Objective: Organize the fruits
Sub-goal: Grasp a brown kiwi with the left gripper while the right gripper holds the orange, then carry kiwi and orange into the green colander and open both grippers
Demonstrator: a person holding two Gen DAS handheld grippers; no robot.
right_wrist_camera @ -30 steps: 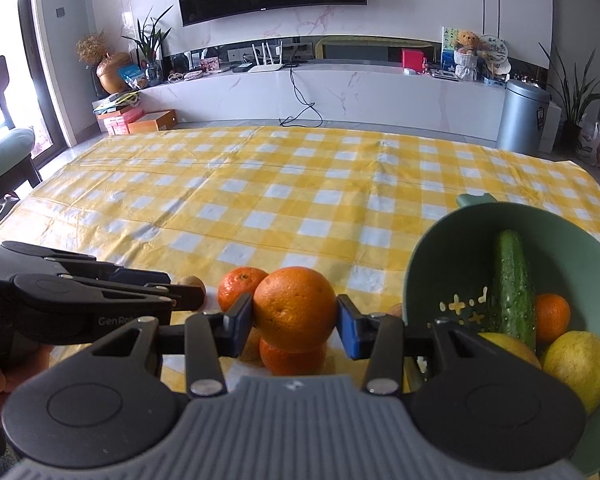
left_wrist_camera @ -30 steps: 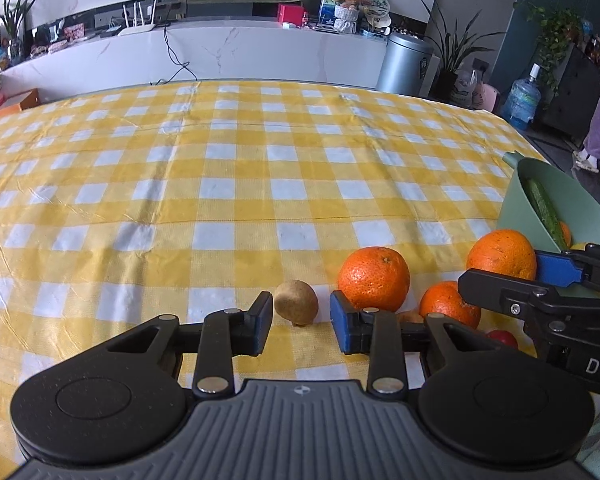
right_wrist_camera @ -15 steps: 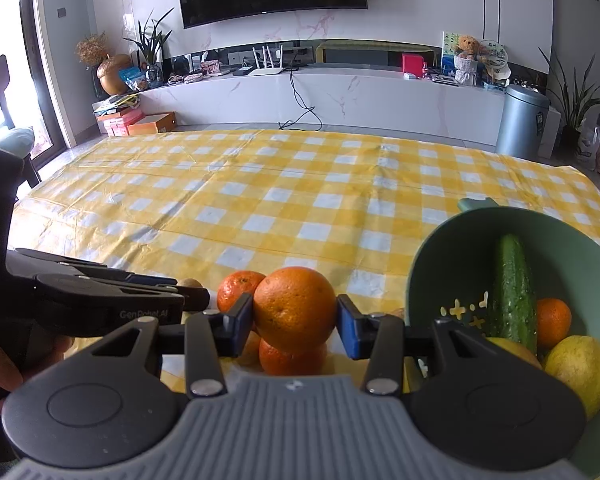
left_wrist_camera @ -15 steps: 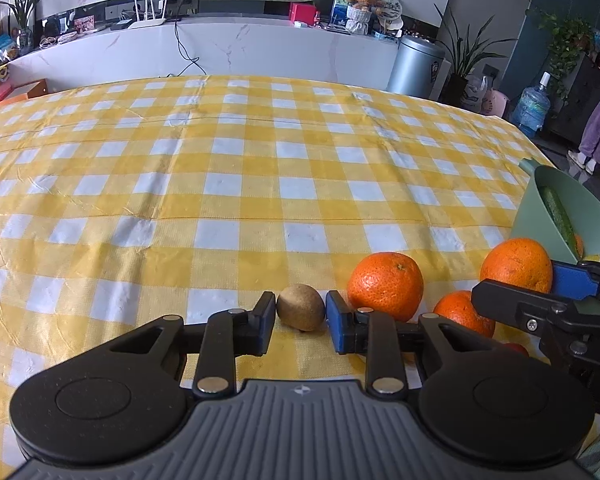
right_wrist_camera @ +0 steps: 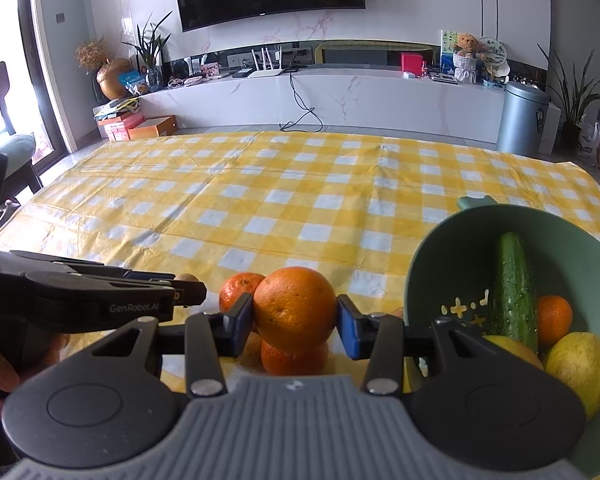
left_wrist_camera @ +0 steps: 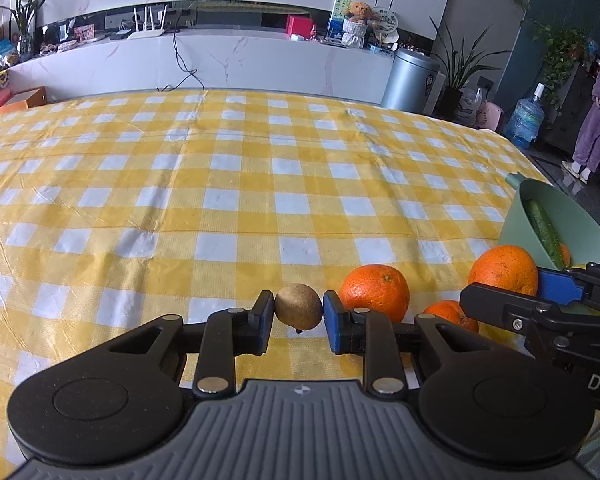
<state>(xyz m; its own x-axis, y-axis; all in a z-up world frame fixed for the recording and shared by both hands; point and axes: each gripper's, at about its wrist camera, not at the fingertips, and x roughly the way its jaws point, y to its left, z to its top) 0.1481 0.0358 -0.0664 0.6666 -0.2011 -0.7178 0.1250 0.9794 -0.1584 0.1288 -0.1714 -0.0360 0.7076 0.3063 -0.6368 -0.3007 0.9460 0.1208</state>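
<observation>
Two tongs pinching fruit: left tongs (left_wrist_camera: pixel 299 316) on kiwi (left_wrist_camera: pixel 299 306), right tongs (right_wrist_camera: pixel 295 322) on orange (right_wrist_camera: pixel 294 310).

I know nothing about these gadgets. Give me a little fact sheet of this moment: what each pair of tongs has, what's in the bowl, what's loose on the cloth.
left tongs: have just been closing; pads now on a brown kiwi
right tongs: clamped on a large orange
green bowl: cucumber, small orange, two yellow lemons
loose on the checked cloth: two oranges
bowl position: right edge of the table
</observation>
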